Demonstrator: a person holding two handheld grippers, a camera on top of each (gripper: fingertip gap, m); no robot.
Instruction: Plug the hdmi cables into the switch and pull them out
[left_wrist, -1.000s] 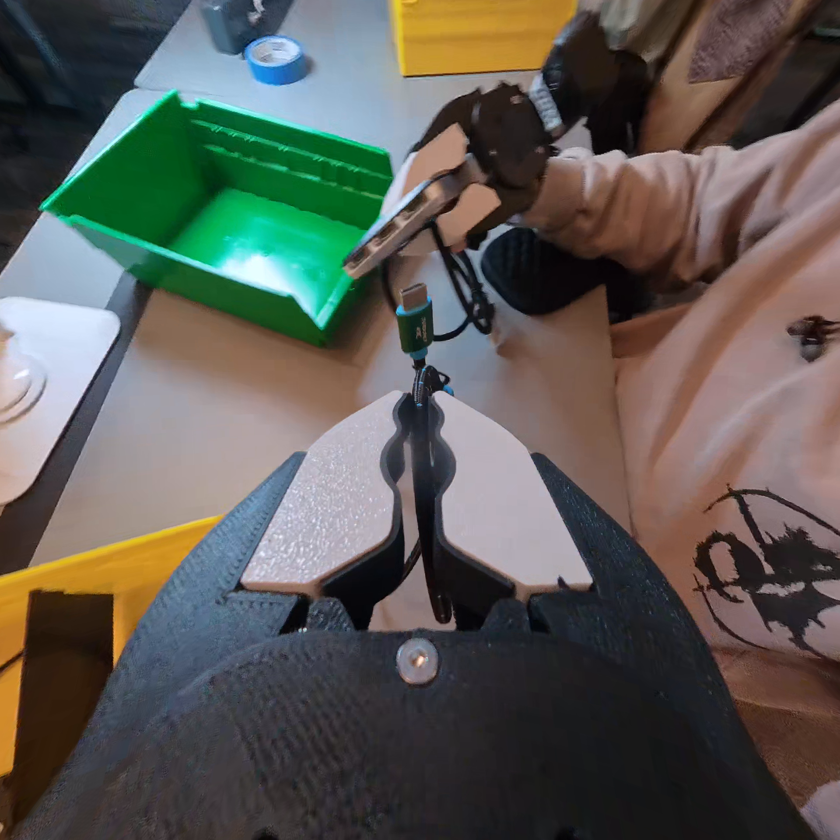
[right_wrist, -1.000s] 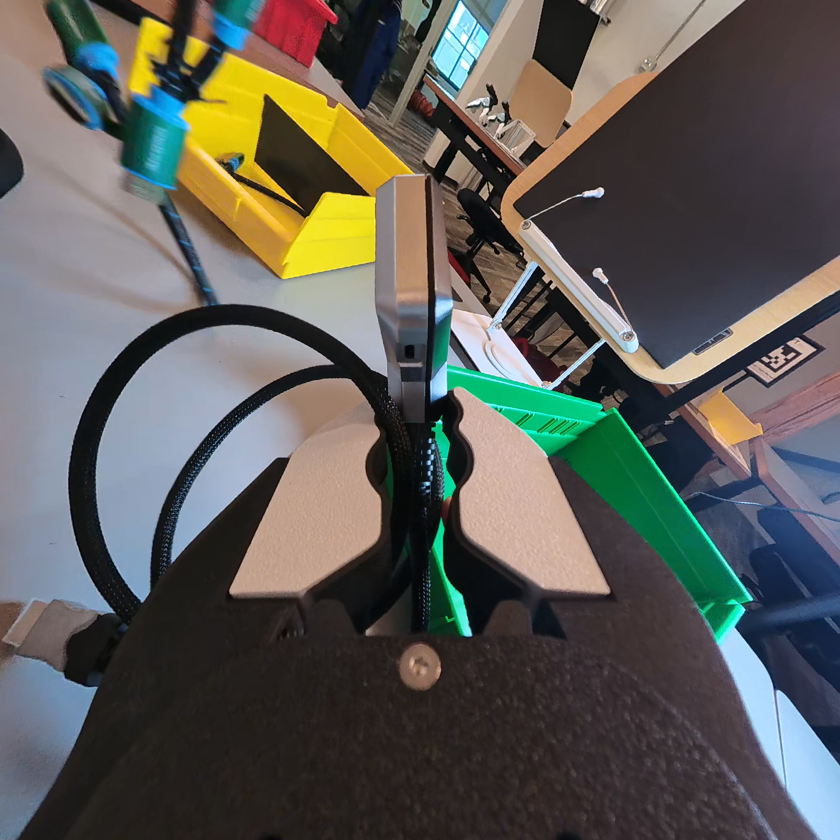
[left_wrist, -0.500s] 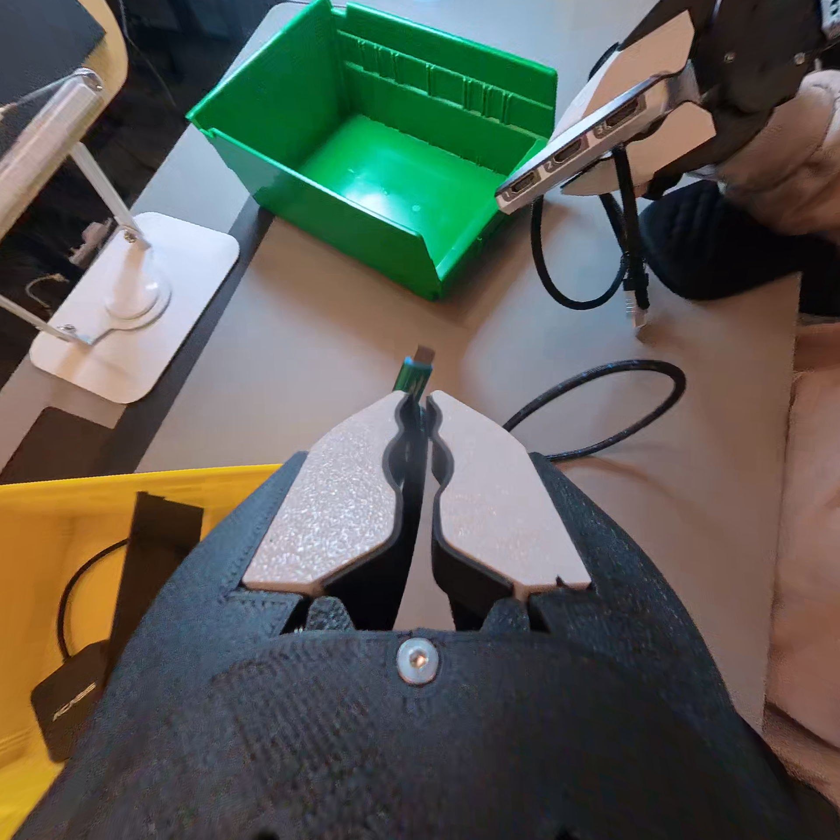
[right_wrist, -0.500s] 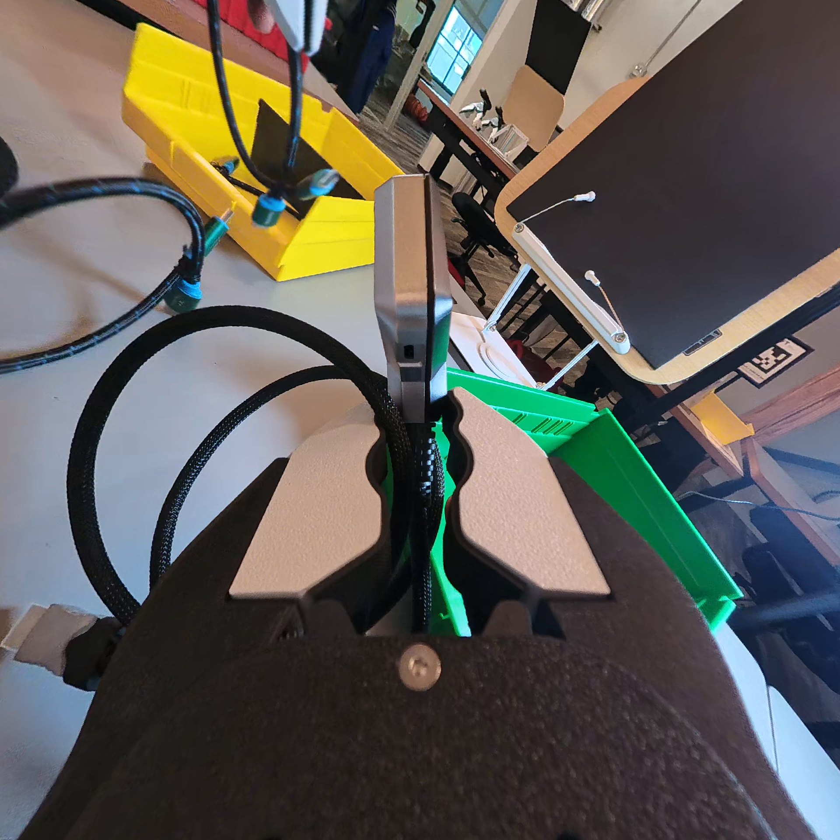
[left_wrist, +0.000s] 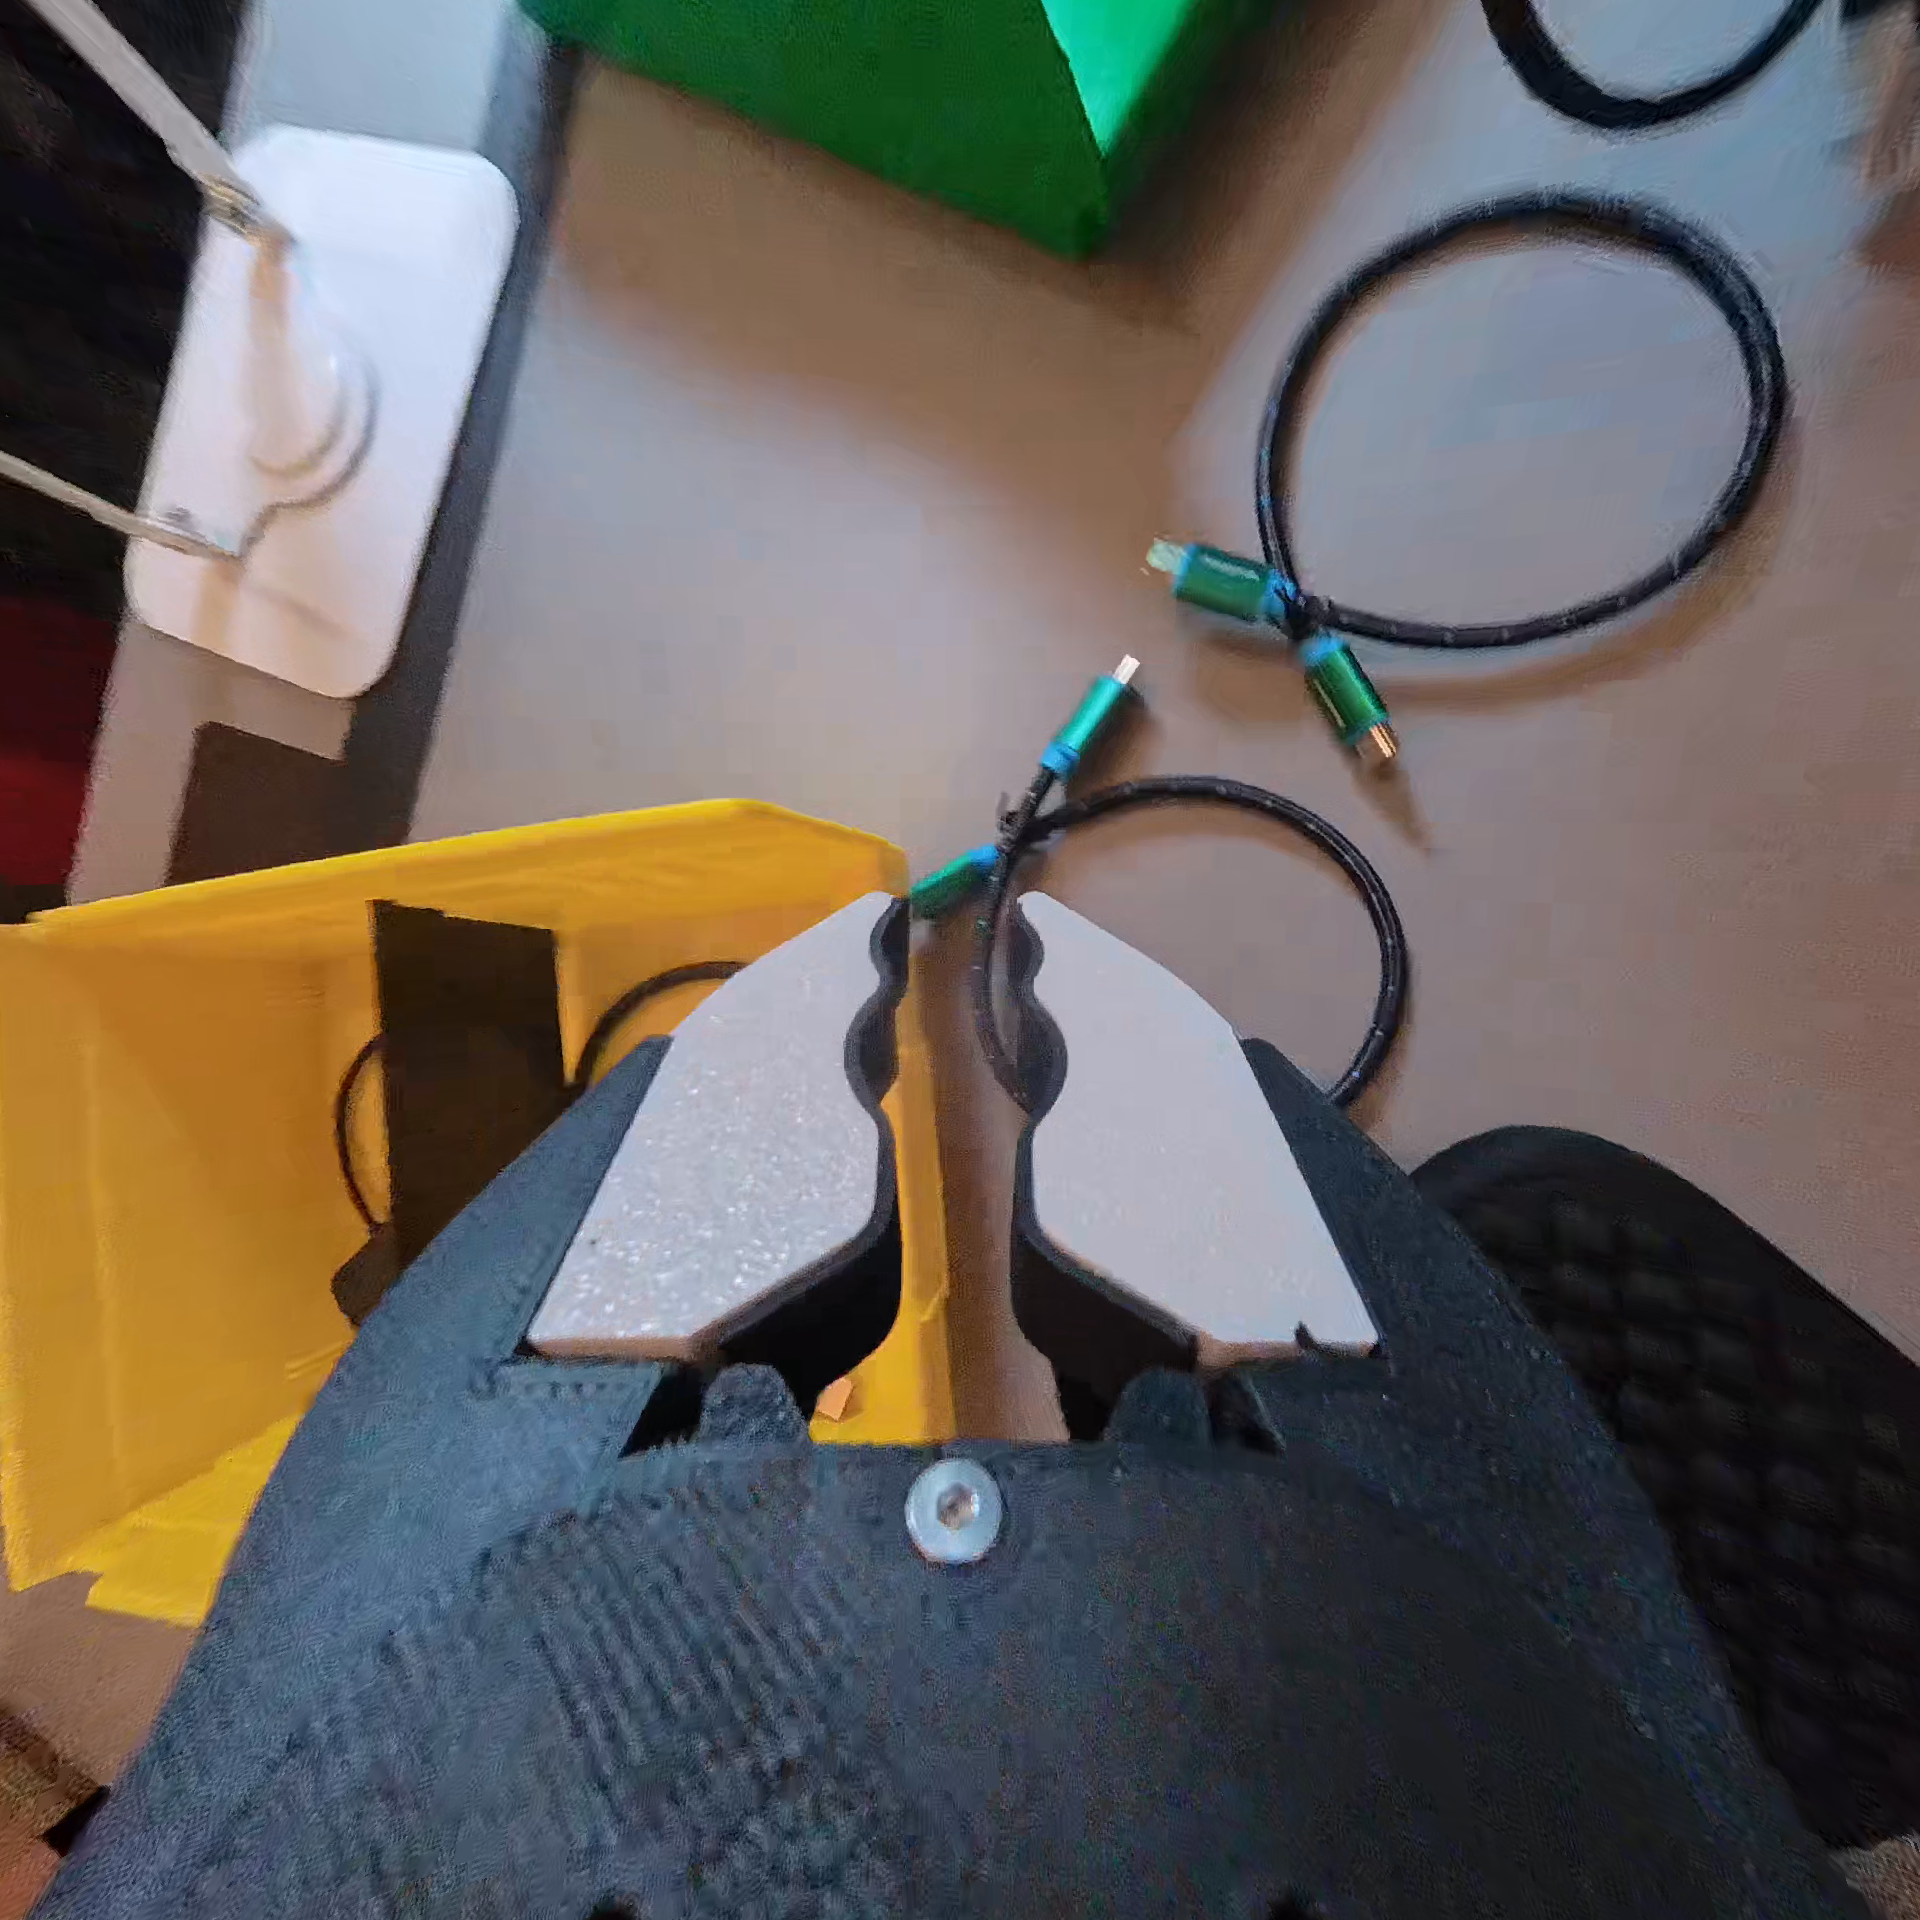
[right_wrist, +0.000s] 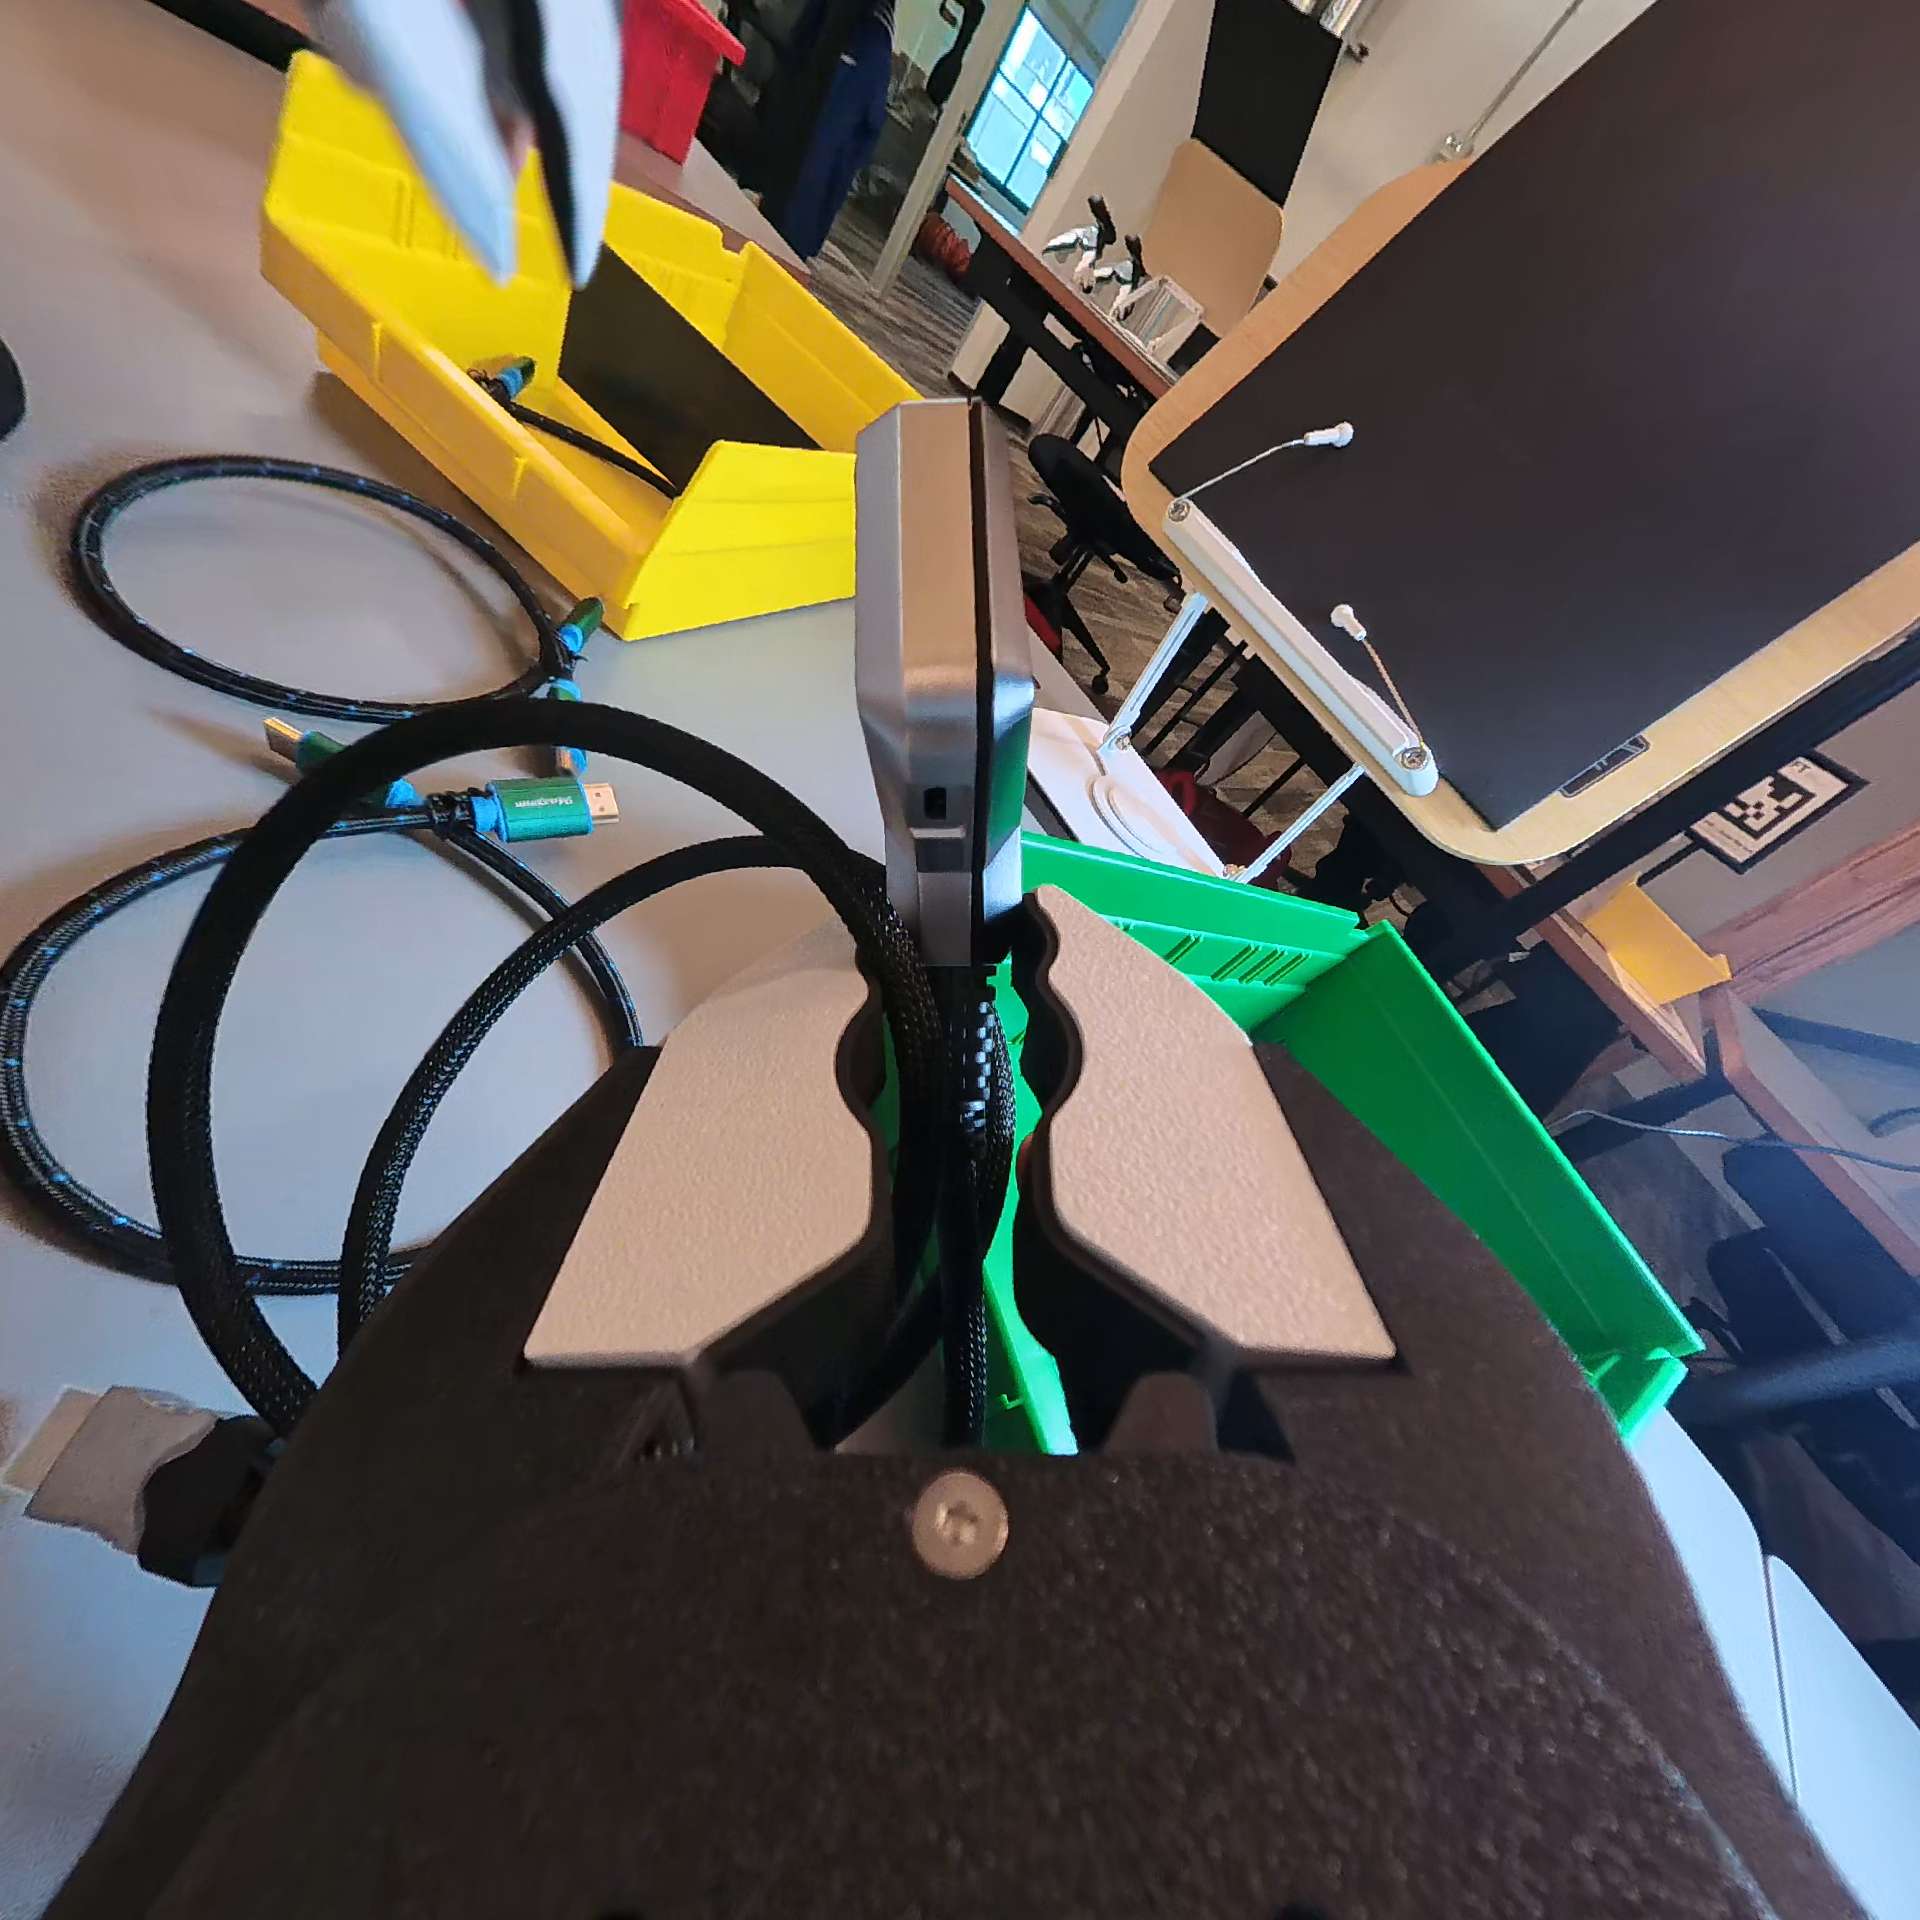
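My left gripper (left_wrist: 958, 914) is open and empty above the table, by the yellow bin's corner. It shows blurred at the top left of the right wrist view (right_wrist: 535, 260). Below it lies a coiled black HDMI cable (left_wrist: 1382, 935) with green plugs (left_wrist: 1091, 707). A second coiled HDMI cable (left_wrist: 1725, 312) with green plugs (left_wrist: 1221, 582) lies farther right. My right gripper (right_wrist: 951, 935) is shut on the grey switch (right_wrist: 935, 644), held upright on edge. The switch's own black braided cable (right_wrist: 208, 987) loops to the left. Both HDMI cables (right_wrist: 312, 592) lie loose on the table, unplugged.
A yellow bin (left_wrist: 156, 1143) holding a black item and a cable sits at my left. A green bin (left_wrist: 935, 104) stands farther off, seen also in the right wrist view (right_wrist: 1455, 1122). A white lamp base (left_wrist: 312, 416) is at the table edge. A black mesh pad (left_wrist: 1714, 1403) lies right. Left tips to right tips: about 25 cm.
My left gripper has opened and let go of the HDMI cable, which now lies on the table. It has drawn back toward the yellow bin. The right gripper still holds the switch.
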